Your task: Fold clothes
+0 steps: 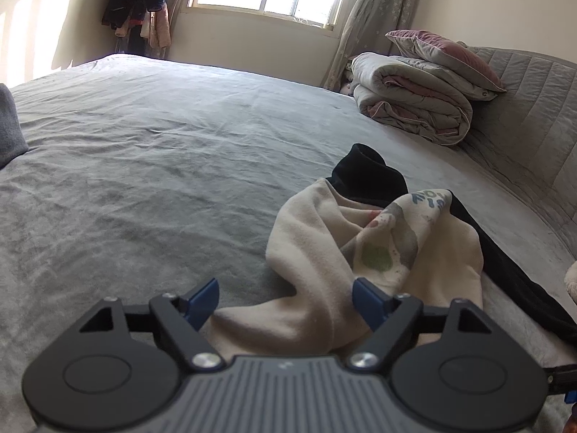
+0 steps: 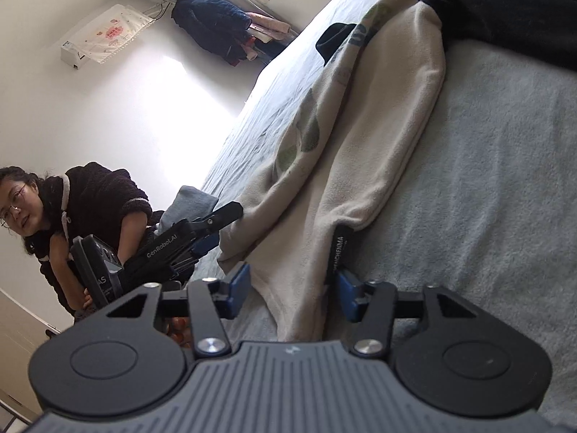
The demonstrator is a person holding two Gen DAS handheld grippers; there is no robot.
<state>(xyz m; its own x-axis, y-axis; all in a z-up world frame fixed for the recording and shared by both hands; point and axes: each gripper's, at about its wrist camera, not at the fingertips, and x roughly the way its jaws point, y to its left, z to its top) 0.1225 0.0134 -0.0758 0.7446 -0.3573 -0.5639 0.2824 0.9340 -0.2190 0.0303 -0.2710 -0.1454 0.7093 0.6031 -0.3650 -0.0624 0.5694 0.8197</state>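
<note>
Both tongs are gaping: left tongs (image 1: pixel 286 299) and right tongs (image 2: pixel 290 287) straddling the cream top's (image 1: pixel 324 249) hem on the bed (image 1: pixel 144 166), gripping nothing. You're risking pinching the bedsheet or one layer only.

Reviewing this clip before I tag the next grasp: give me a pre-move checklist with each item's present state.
1. Left gripper open: ok.
2. Cream garment between left gripper's fingers: ok, pads not pressing.
3. Right gripper straddles the garment's edge: ok; pads not visibly pinching.
4. Black label clear of right gripper: cannot tell.
5. Garment laid flat: not ok, bunched.
6. Black garment separated: not ok, partly under the cream one.
</note>
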